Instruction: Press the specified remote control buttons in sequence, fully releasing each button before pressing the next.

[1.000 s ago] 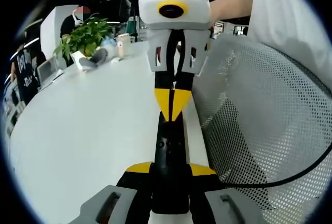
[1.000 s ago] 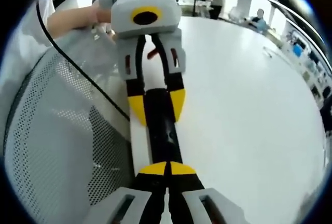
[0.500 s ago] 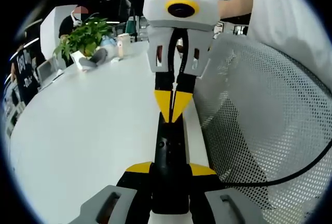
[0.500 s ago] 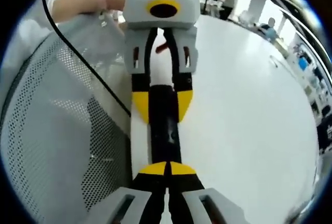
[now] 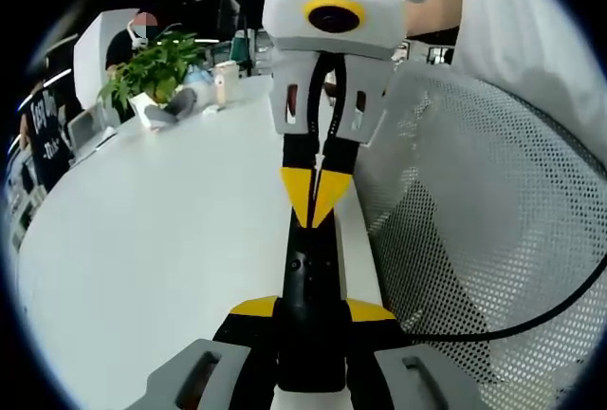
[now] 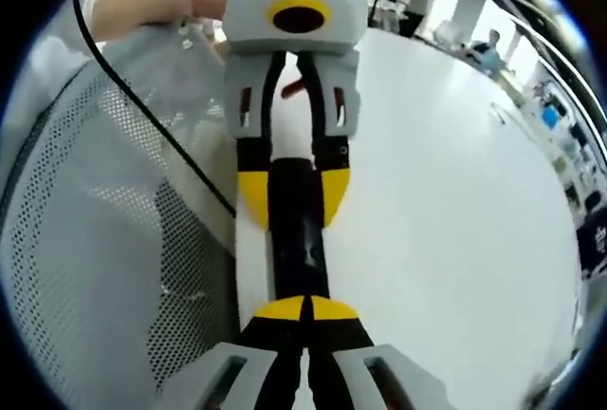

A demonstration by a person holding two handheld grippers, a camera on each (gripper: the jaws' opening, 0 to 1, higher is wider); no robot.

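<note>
The black remote control [image 5: 310, 282] lies along the near edge of the white table [image 5: 161, 239], beside a white mesh chair back [image 5: 484, 230]. The left gripper [image 5: 311, 313] has its yellow-tipped jaws closed around one end of the remote, steadying it. In the right gripper view, the right gripper [image 6: 305, 304] shows its jaws drawn together into a single tip resting on the opposite end of the remote control [image 6: 299, 239], holding nothing.

Judging from this, a press is under way or just about to be. To do it well, the closed tip should come straight down on one button, without sliding onto a neighbour, then lift fully clear before the next press. The left gripper's hold should stay firm so the remote neither pivots nor slips off the table edge. Which button lies under the tip cannot be made out.
</note>
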